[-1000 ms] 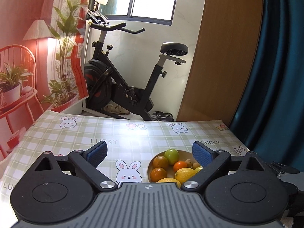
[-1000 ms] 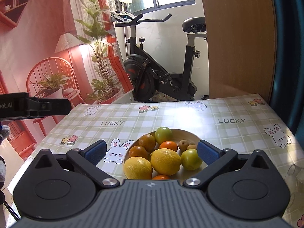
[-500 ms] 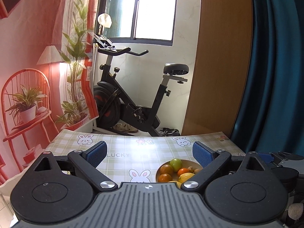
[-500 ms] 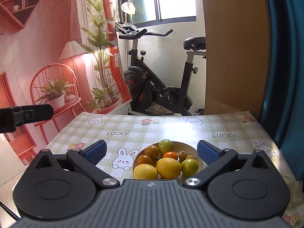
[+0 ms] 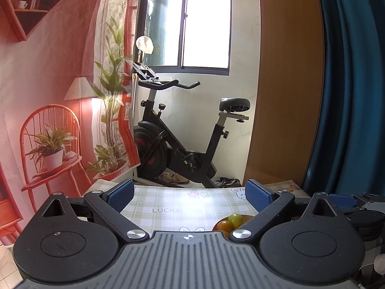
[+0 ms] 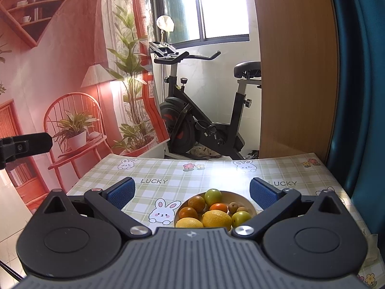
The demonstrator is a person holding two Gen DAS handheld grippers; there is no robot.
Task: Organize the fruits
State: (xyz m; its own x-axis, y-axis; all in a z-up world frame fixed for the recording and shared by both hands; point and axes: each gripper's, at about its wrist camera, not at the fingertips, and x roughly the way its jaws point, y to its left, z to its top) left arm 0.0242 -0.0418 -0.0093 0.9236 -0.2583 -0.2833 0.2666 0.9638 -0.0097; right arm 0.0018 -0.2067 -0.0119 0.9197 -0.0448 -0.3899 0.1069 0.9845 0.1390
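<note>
A shallow bowl (image 6: pixel 245 200) holds several fruits on the checked tablecloth: two lemons (image 6: pixel 216 219), oranges (image 6: pixel 196 202), green fruits (image 6: pixel 213 194) and small brown ones (image 6: pixel 233 207). My right gripper (image 6: pixel 191 191) hangs open above and behind the bowl, nothing between its blue pads. In the left wrist view only the bowl's far side shows, with a green fruit (image 5: pixel 235 219) and an orange (image 5: pixel 223 226) behind the gripper body. My left gripper (image 5: pixel 190 195) is open and empty, left of the bowl and well back from it.
The table (image 6: pixel 168 180) has a green checked cloth with rabbit prints. Beyond its far edge stand an exercise bike (image 6: pixel 199 120), a printed red backdrop (image 6: pixel 60 84), a wooden panel (image 6: pixel 296 72) and a blue curtain (image 6: pixel 361 72). The other gripper's tip (image 6: pixel 24 145) pokes in at the left.
Both grippers have pulled back and risen from the table. The bowl looks smaller and lower in both views, and more of the room shows. Both stayed open.
</note>
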